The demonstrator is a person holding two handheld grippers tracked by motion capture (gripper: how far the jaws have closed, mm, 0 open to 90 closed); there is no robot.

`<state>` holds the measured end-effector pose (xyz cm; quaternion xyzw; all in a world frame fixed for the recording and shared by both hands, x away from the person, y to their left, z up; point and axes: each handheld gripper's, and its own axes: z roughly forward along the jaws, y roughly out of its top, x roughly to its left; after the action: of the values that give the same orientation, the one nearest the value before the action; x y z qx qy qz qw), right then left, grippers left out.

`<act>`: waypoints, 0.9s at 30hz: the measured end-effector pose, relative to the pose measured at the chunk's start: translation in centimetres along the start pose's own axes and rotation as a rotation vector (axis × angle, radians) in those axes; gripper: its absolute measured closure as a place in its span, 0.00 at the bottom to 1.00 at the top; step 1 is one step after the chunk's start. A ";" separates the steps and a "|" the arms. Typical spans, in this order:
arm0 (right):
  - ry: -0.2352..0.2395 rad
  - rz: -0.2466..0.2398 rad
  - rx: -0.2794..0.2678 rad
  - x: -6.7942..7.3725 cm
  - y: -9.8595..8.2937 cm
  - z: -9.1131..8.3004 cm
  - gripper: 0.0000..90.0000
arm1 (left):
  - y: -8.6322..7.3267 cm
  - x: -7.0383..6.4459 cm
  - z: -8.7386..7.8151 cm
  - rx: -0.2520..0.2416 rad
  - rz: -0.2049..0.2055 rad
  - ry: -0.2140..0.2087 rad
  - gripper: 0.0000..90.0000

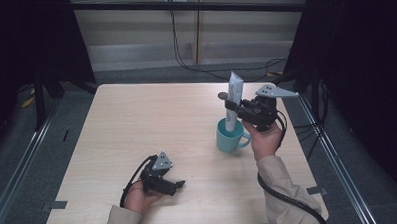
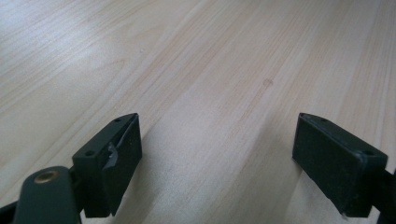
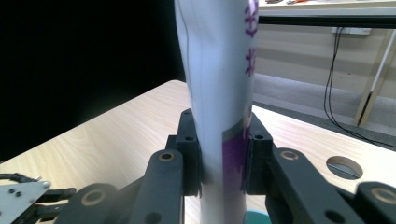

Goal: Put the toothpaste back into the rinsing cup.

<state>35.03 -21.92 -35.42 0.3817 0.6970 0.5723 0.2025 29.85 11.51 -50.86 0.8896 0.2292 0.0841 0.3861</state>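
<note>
Your right gripper (image 1: 235, 107) clamps a smooth white tube (image 1: 233, 98), purple-printed, standing in the glossy teal mug (image 1: 230, 136); your left gripper (image 1: 175, 185) gapes wide over the pale wood-grain table (image 1: 137, 124).

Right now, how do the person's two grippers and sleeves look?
Both the left gripper and the right gripper are black, each with two blocky jaws fixed by small screws. Brass-coloured pivot pins show on the linkages. A grey three-cornered plate tops each one, and a black cable trails from each. The person wears beige sleeves.
</note>
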 end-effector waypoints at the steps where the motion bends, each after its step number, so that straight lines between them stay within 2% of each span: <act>1: -0.002 0.003 -0.004 -0.1 0.0 0.1 0.81 | 0.0 0.0 0.0 0.000 0.001 0.002 0.17; 12: -0.028 0.005 -0.004 -0.7 -0.7 0.6 0.81 | 0.0 0.0 0.0 0.000 0.000 0.000 0.17; 27: -0.051 0.020 0.009 -1.3 -2.4 1.1 0.81 | 0.0 0.0 0.0 -0.001 -0.001 0.000 0.17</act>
<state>35.91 -22.28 -38.24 0.4040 0.6902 0.5612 0.2131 29.85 11.50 -50.87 0.8893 0.2294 0.0841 0.3865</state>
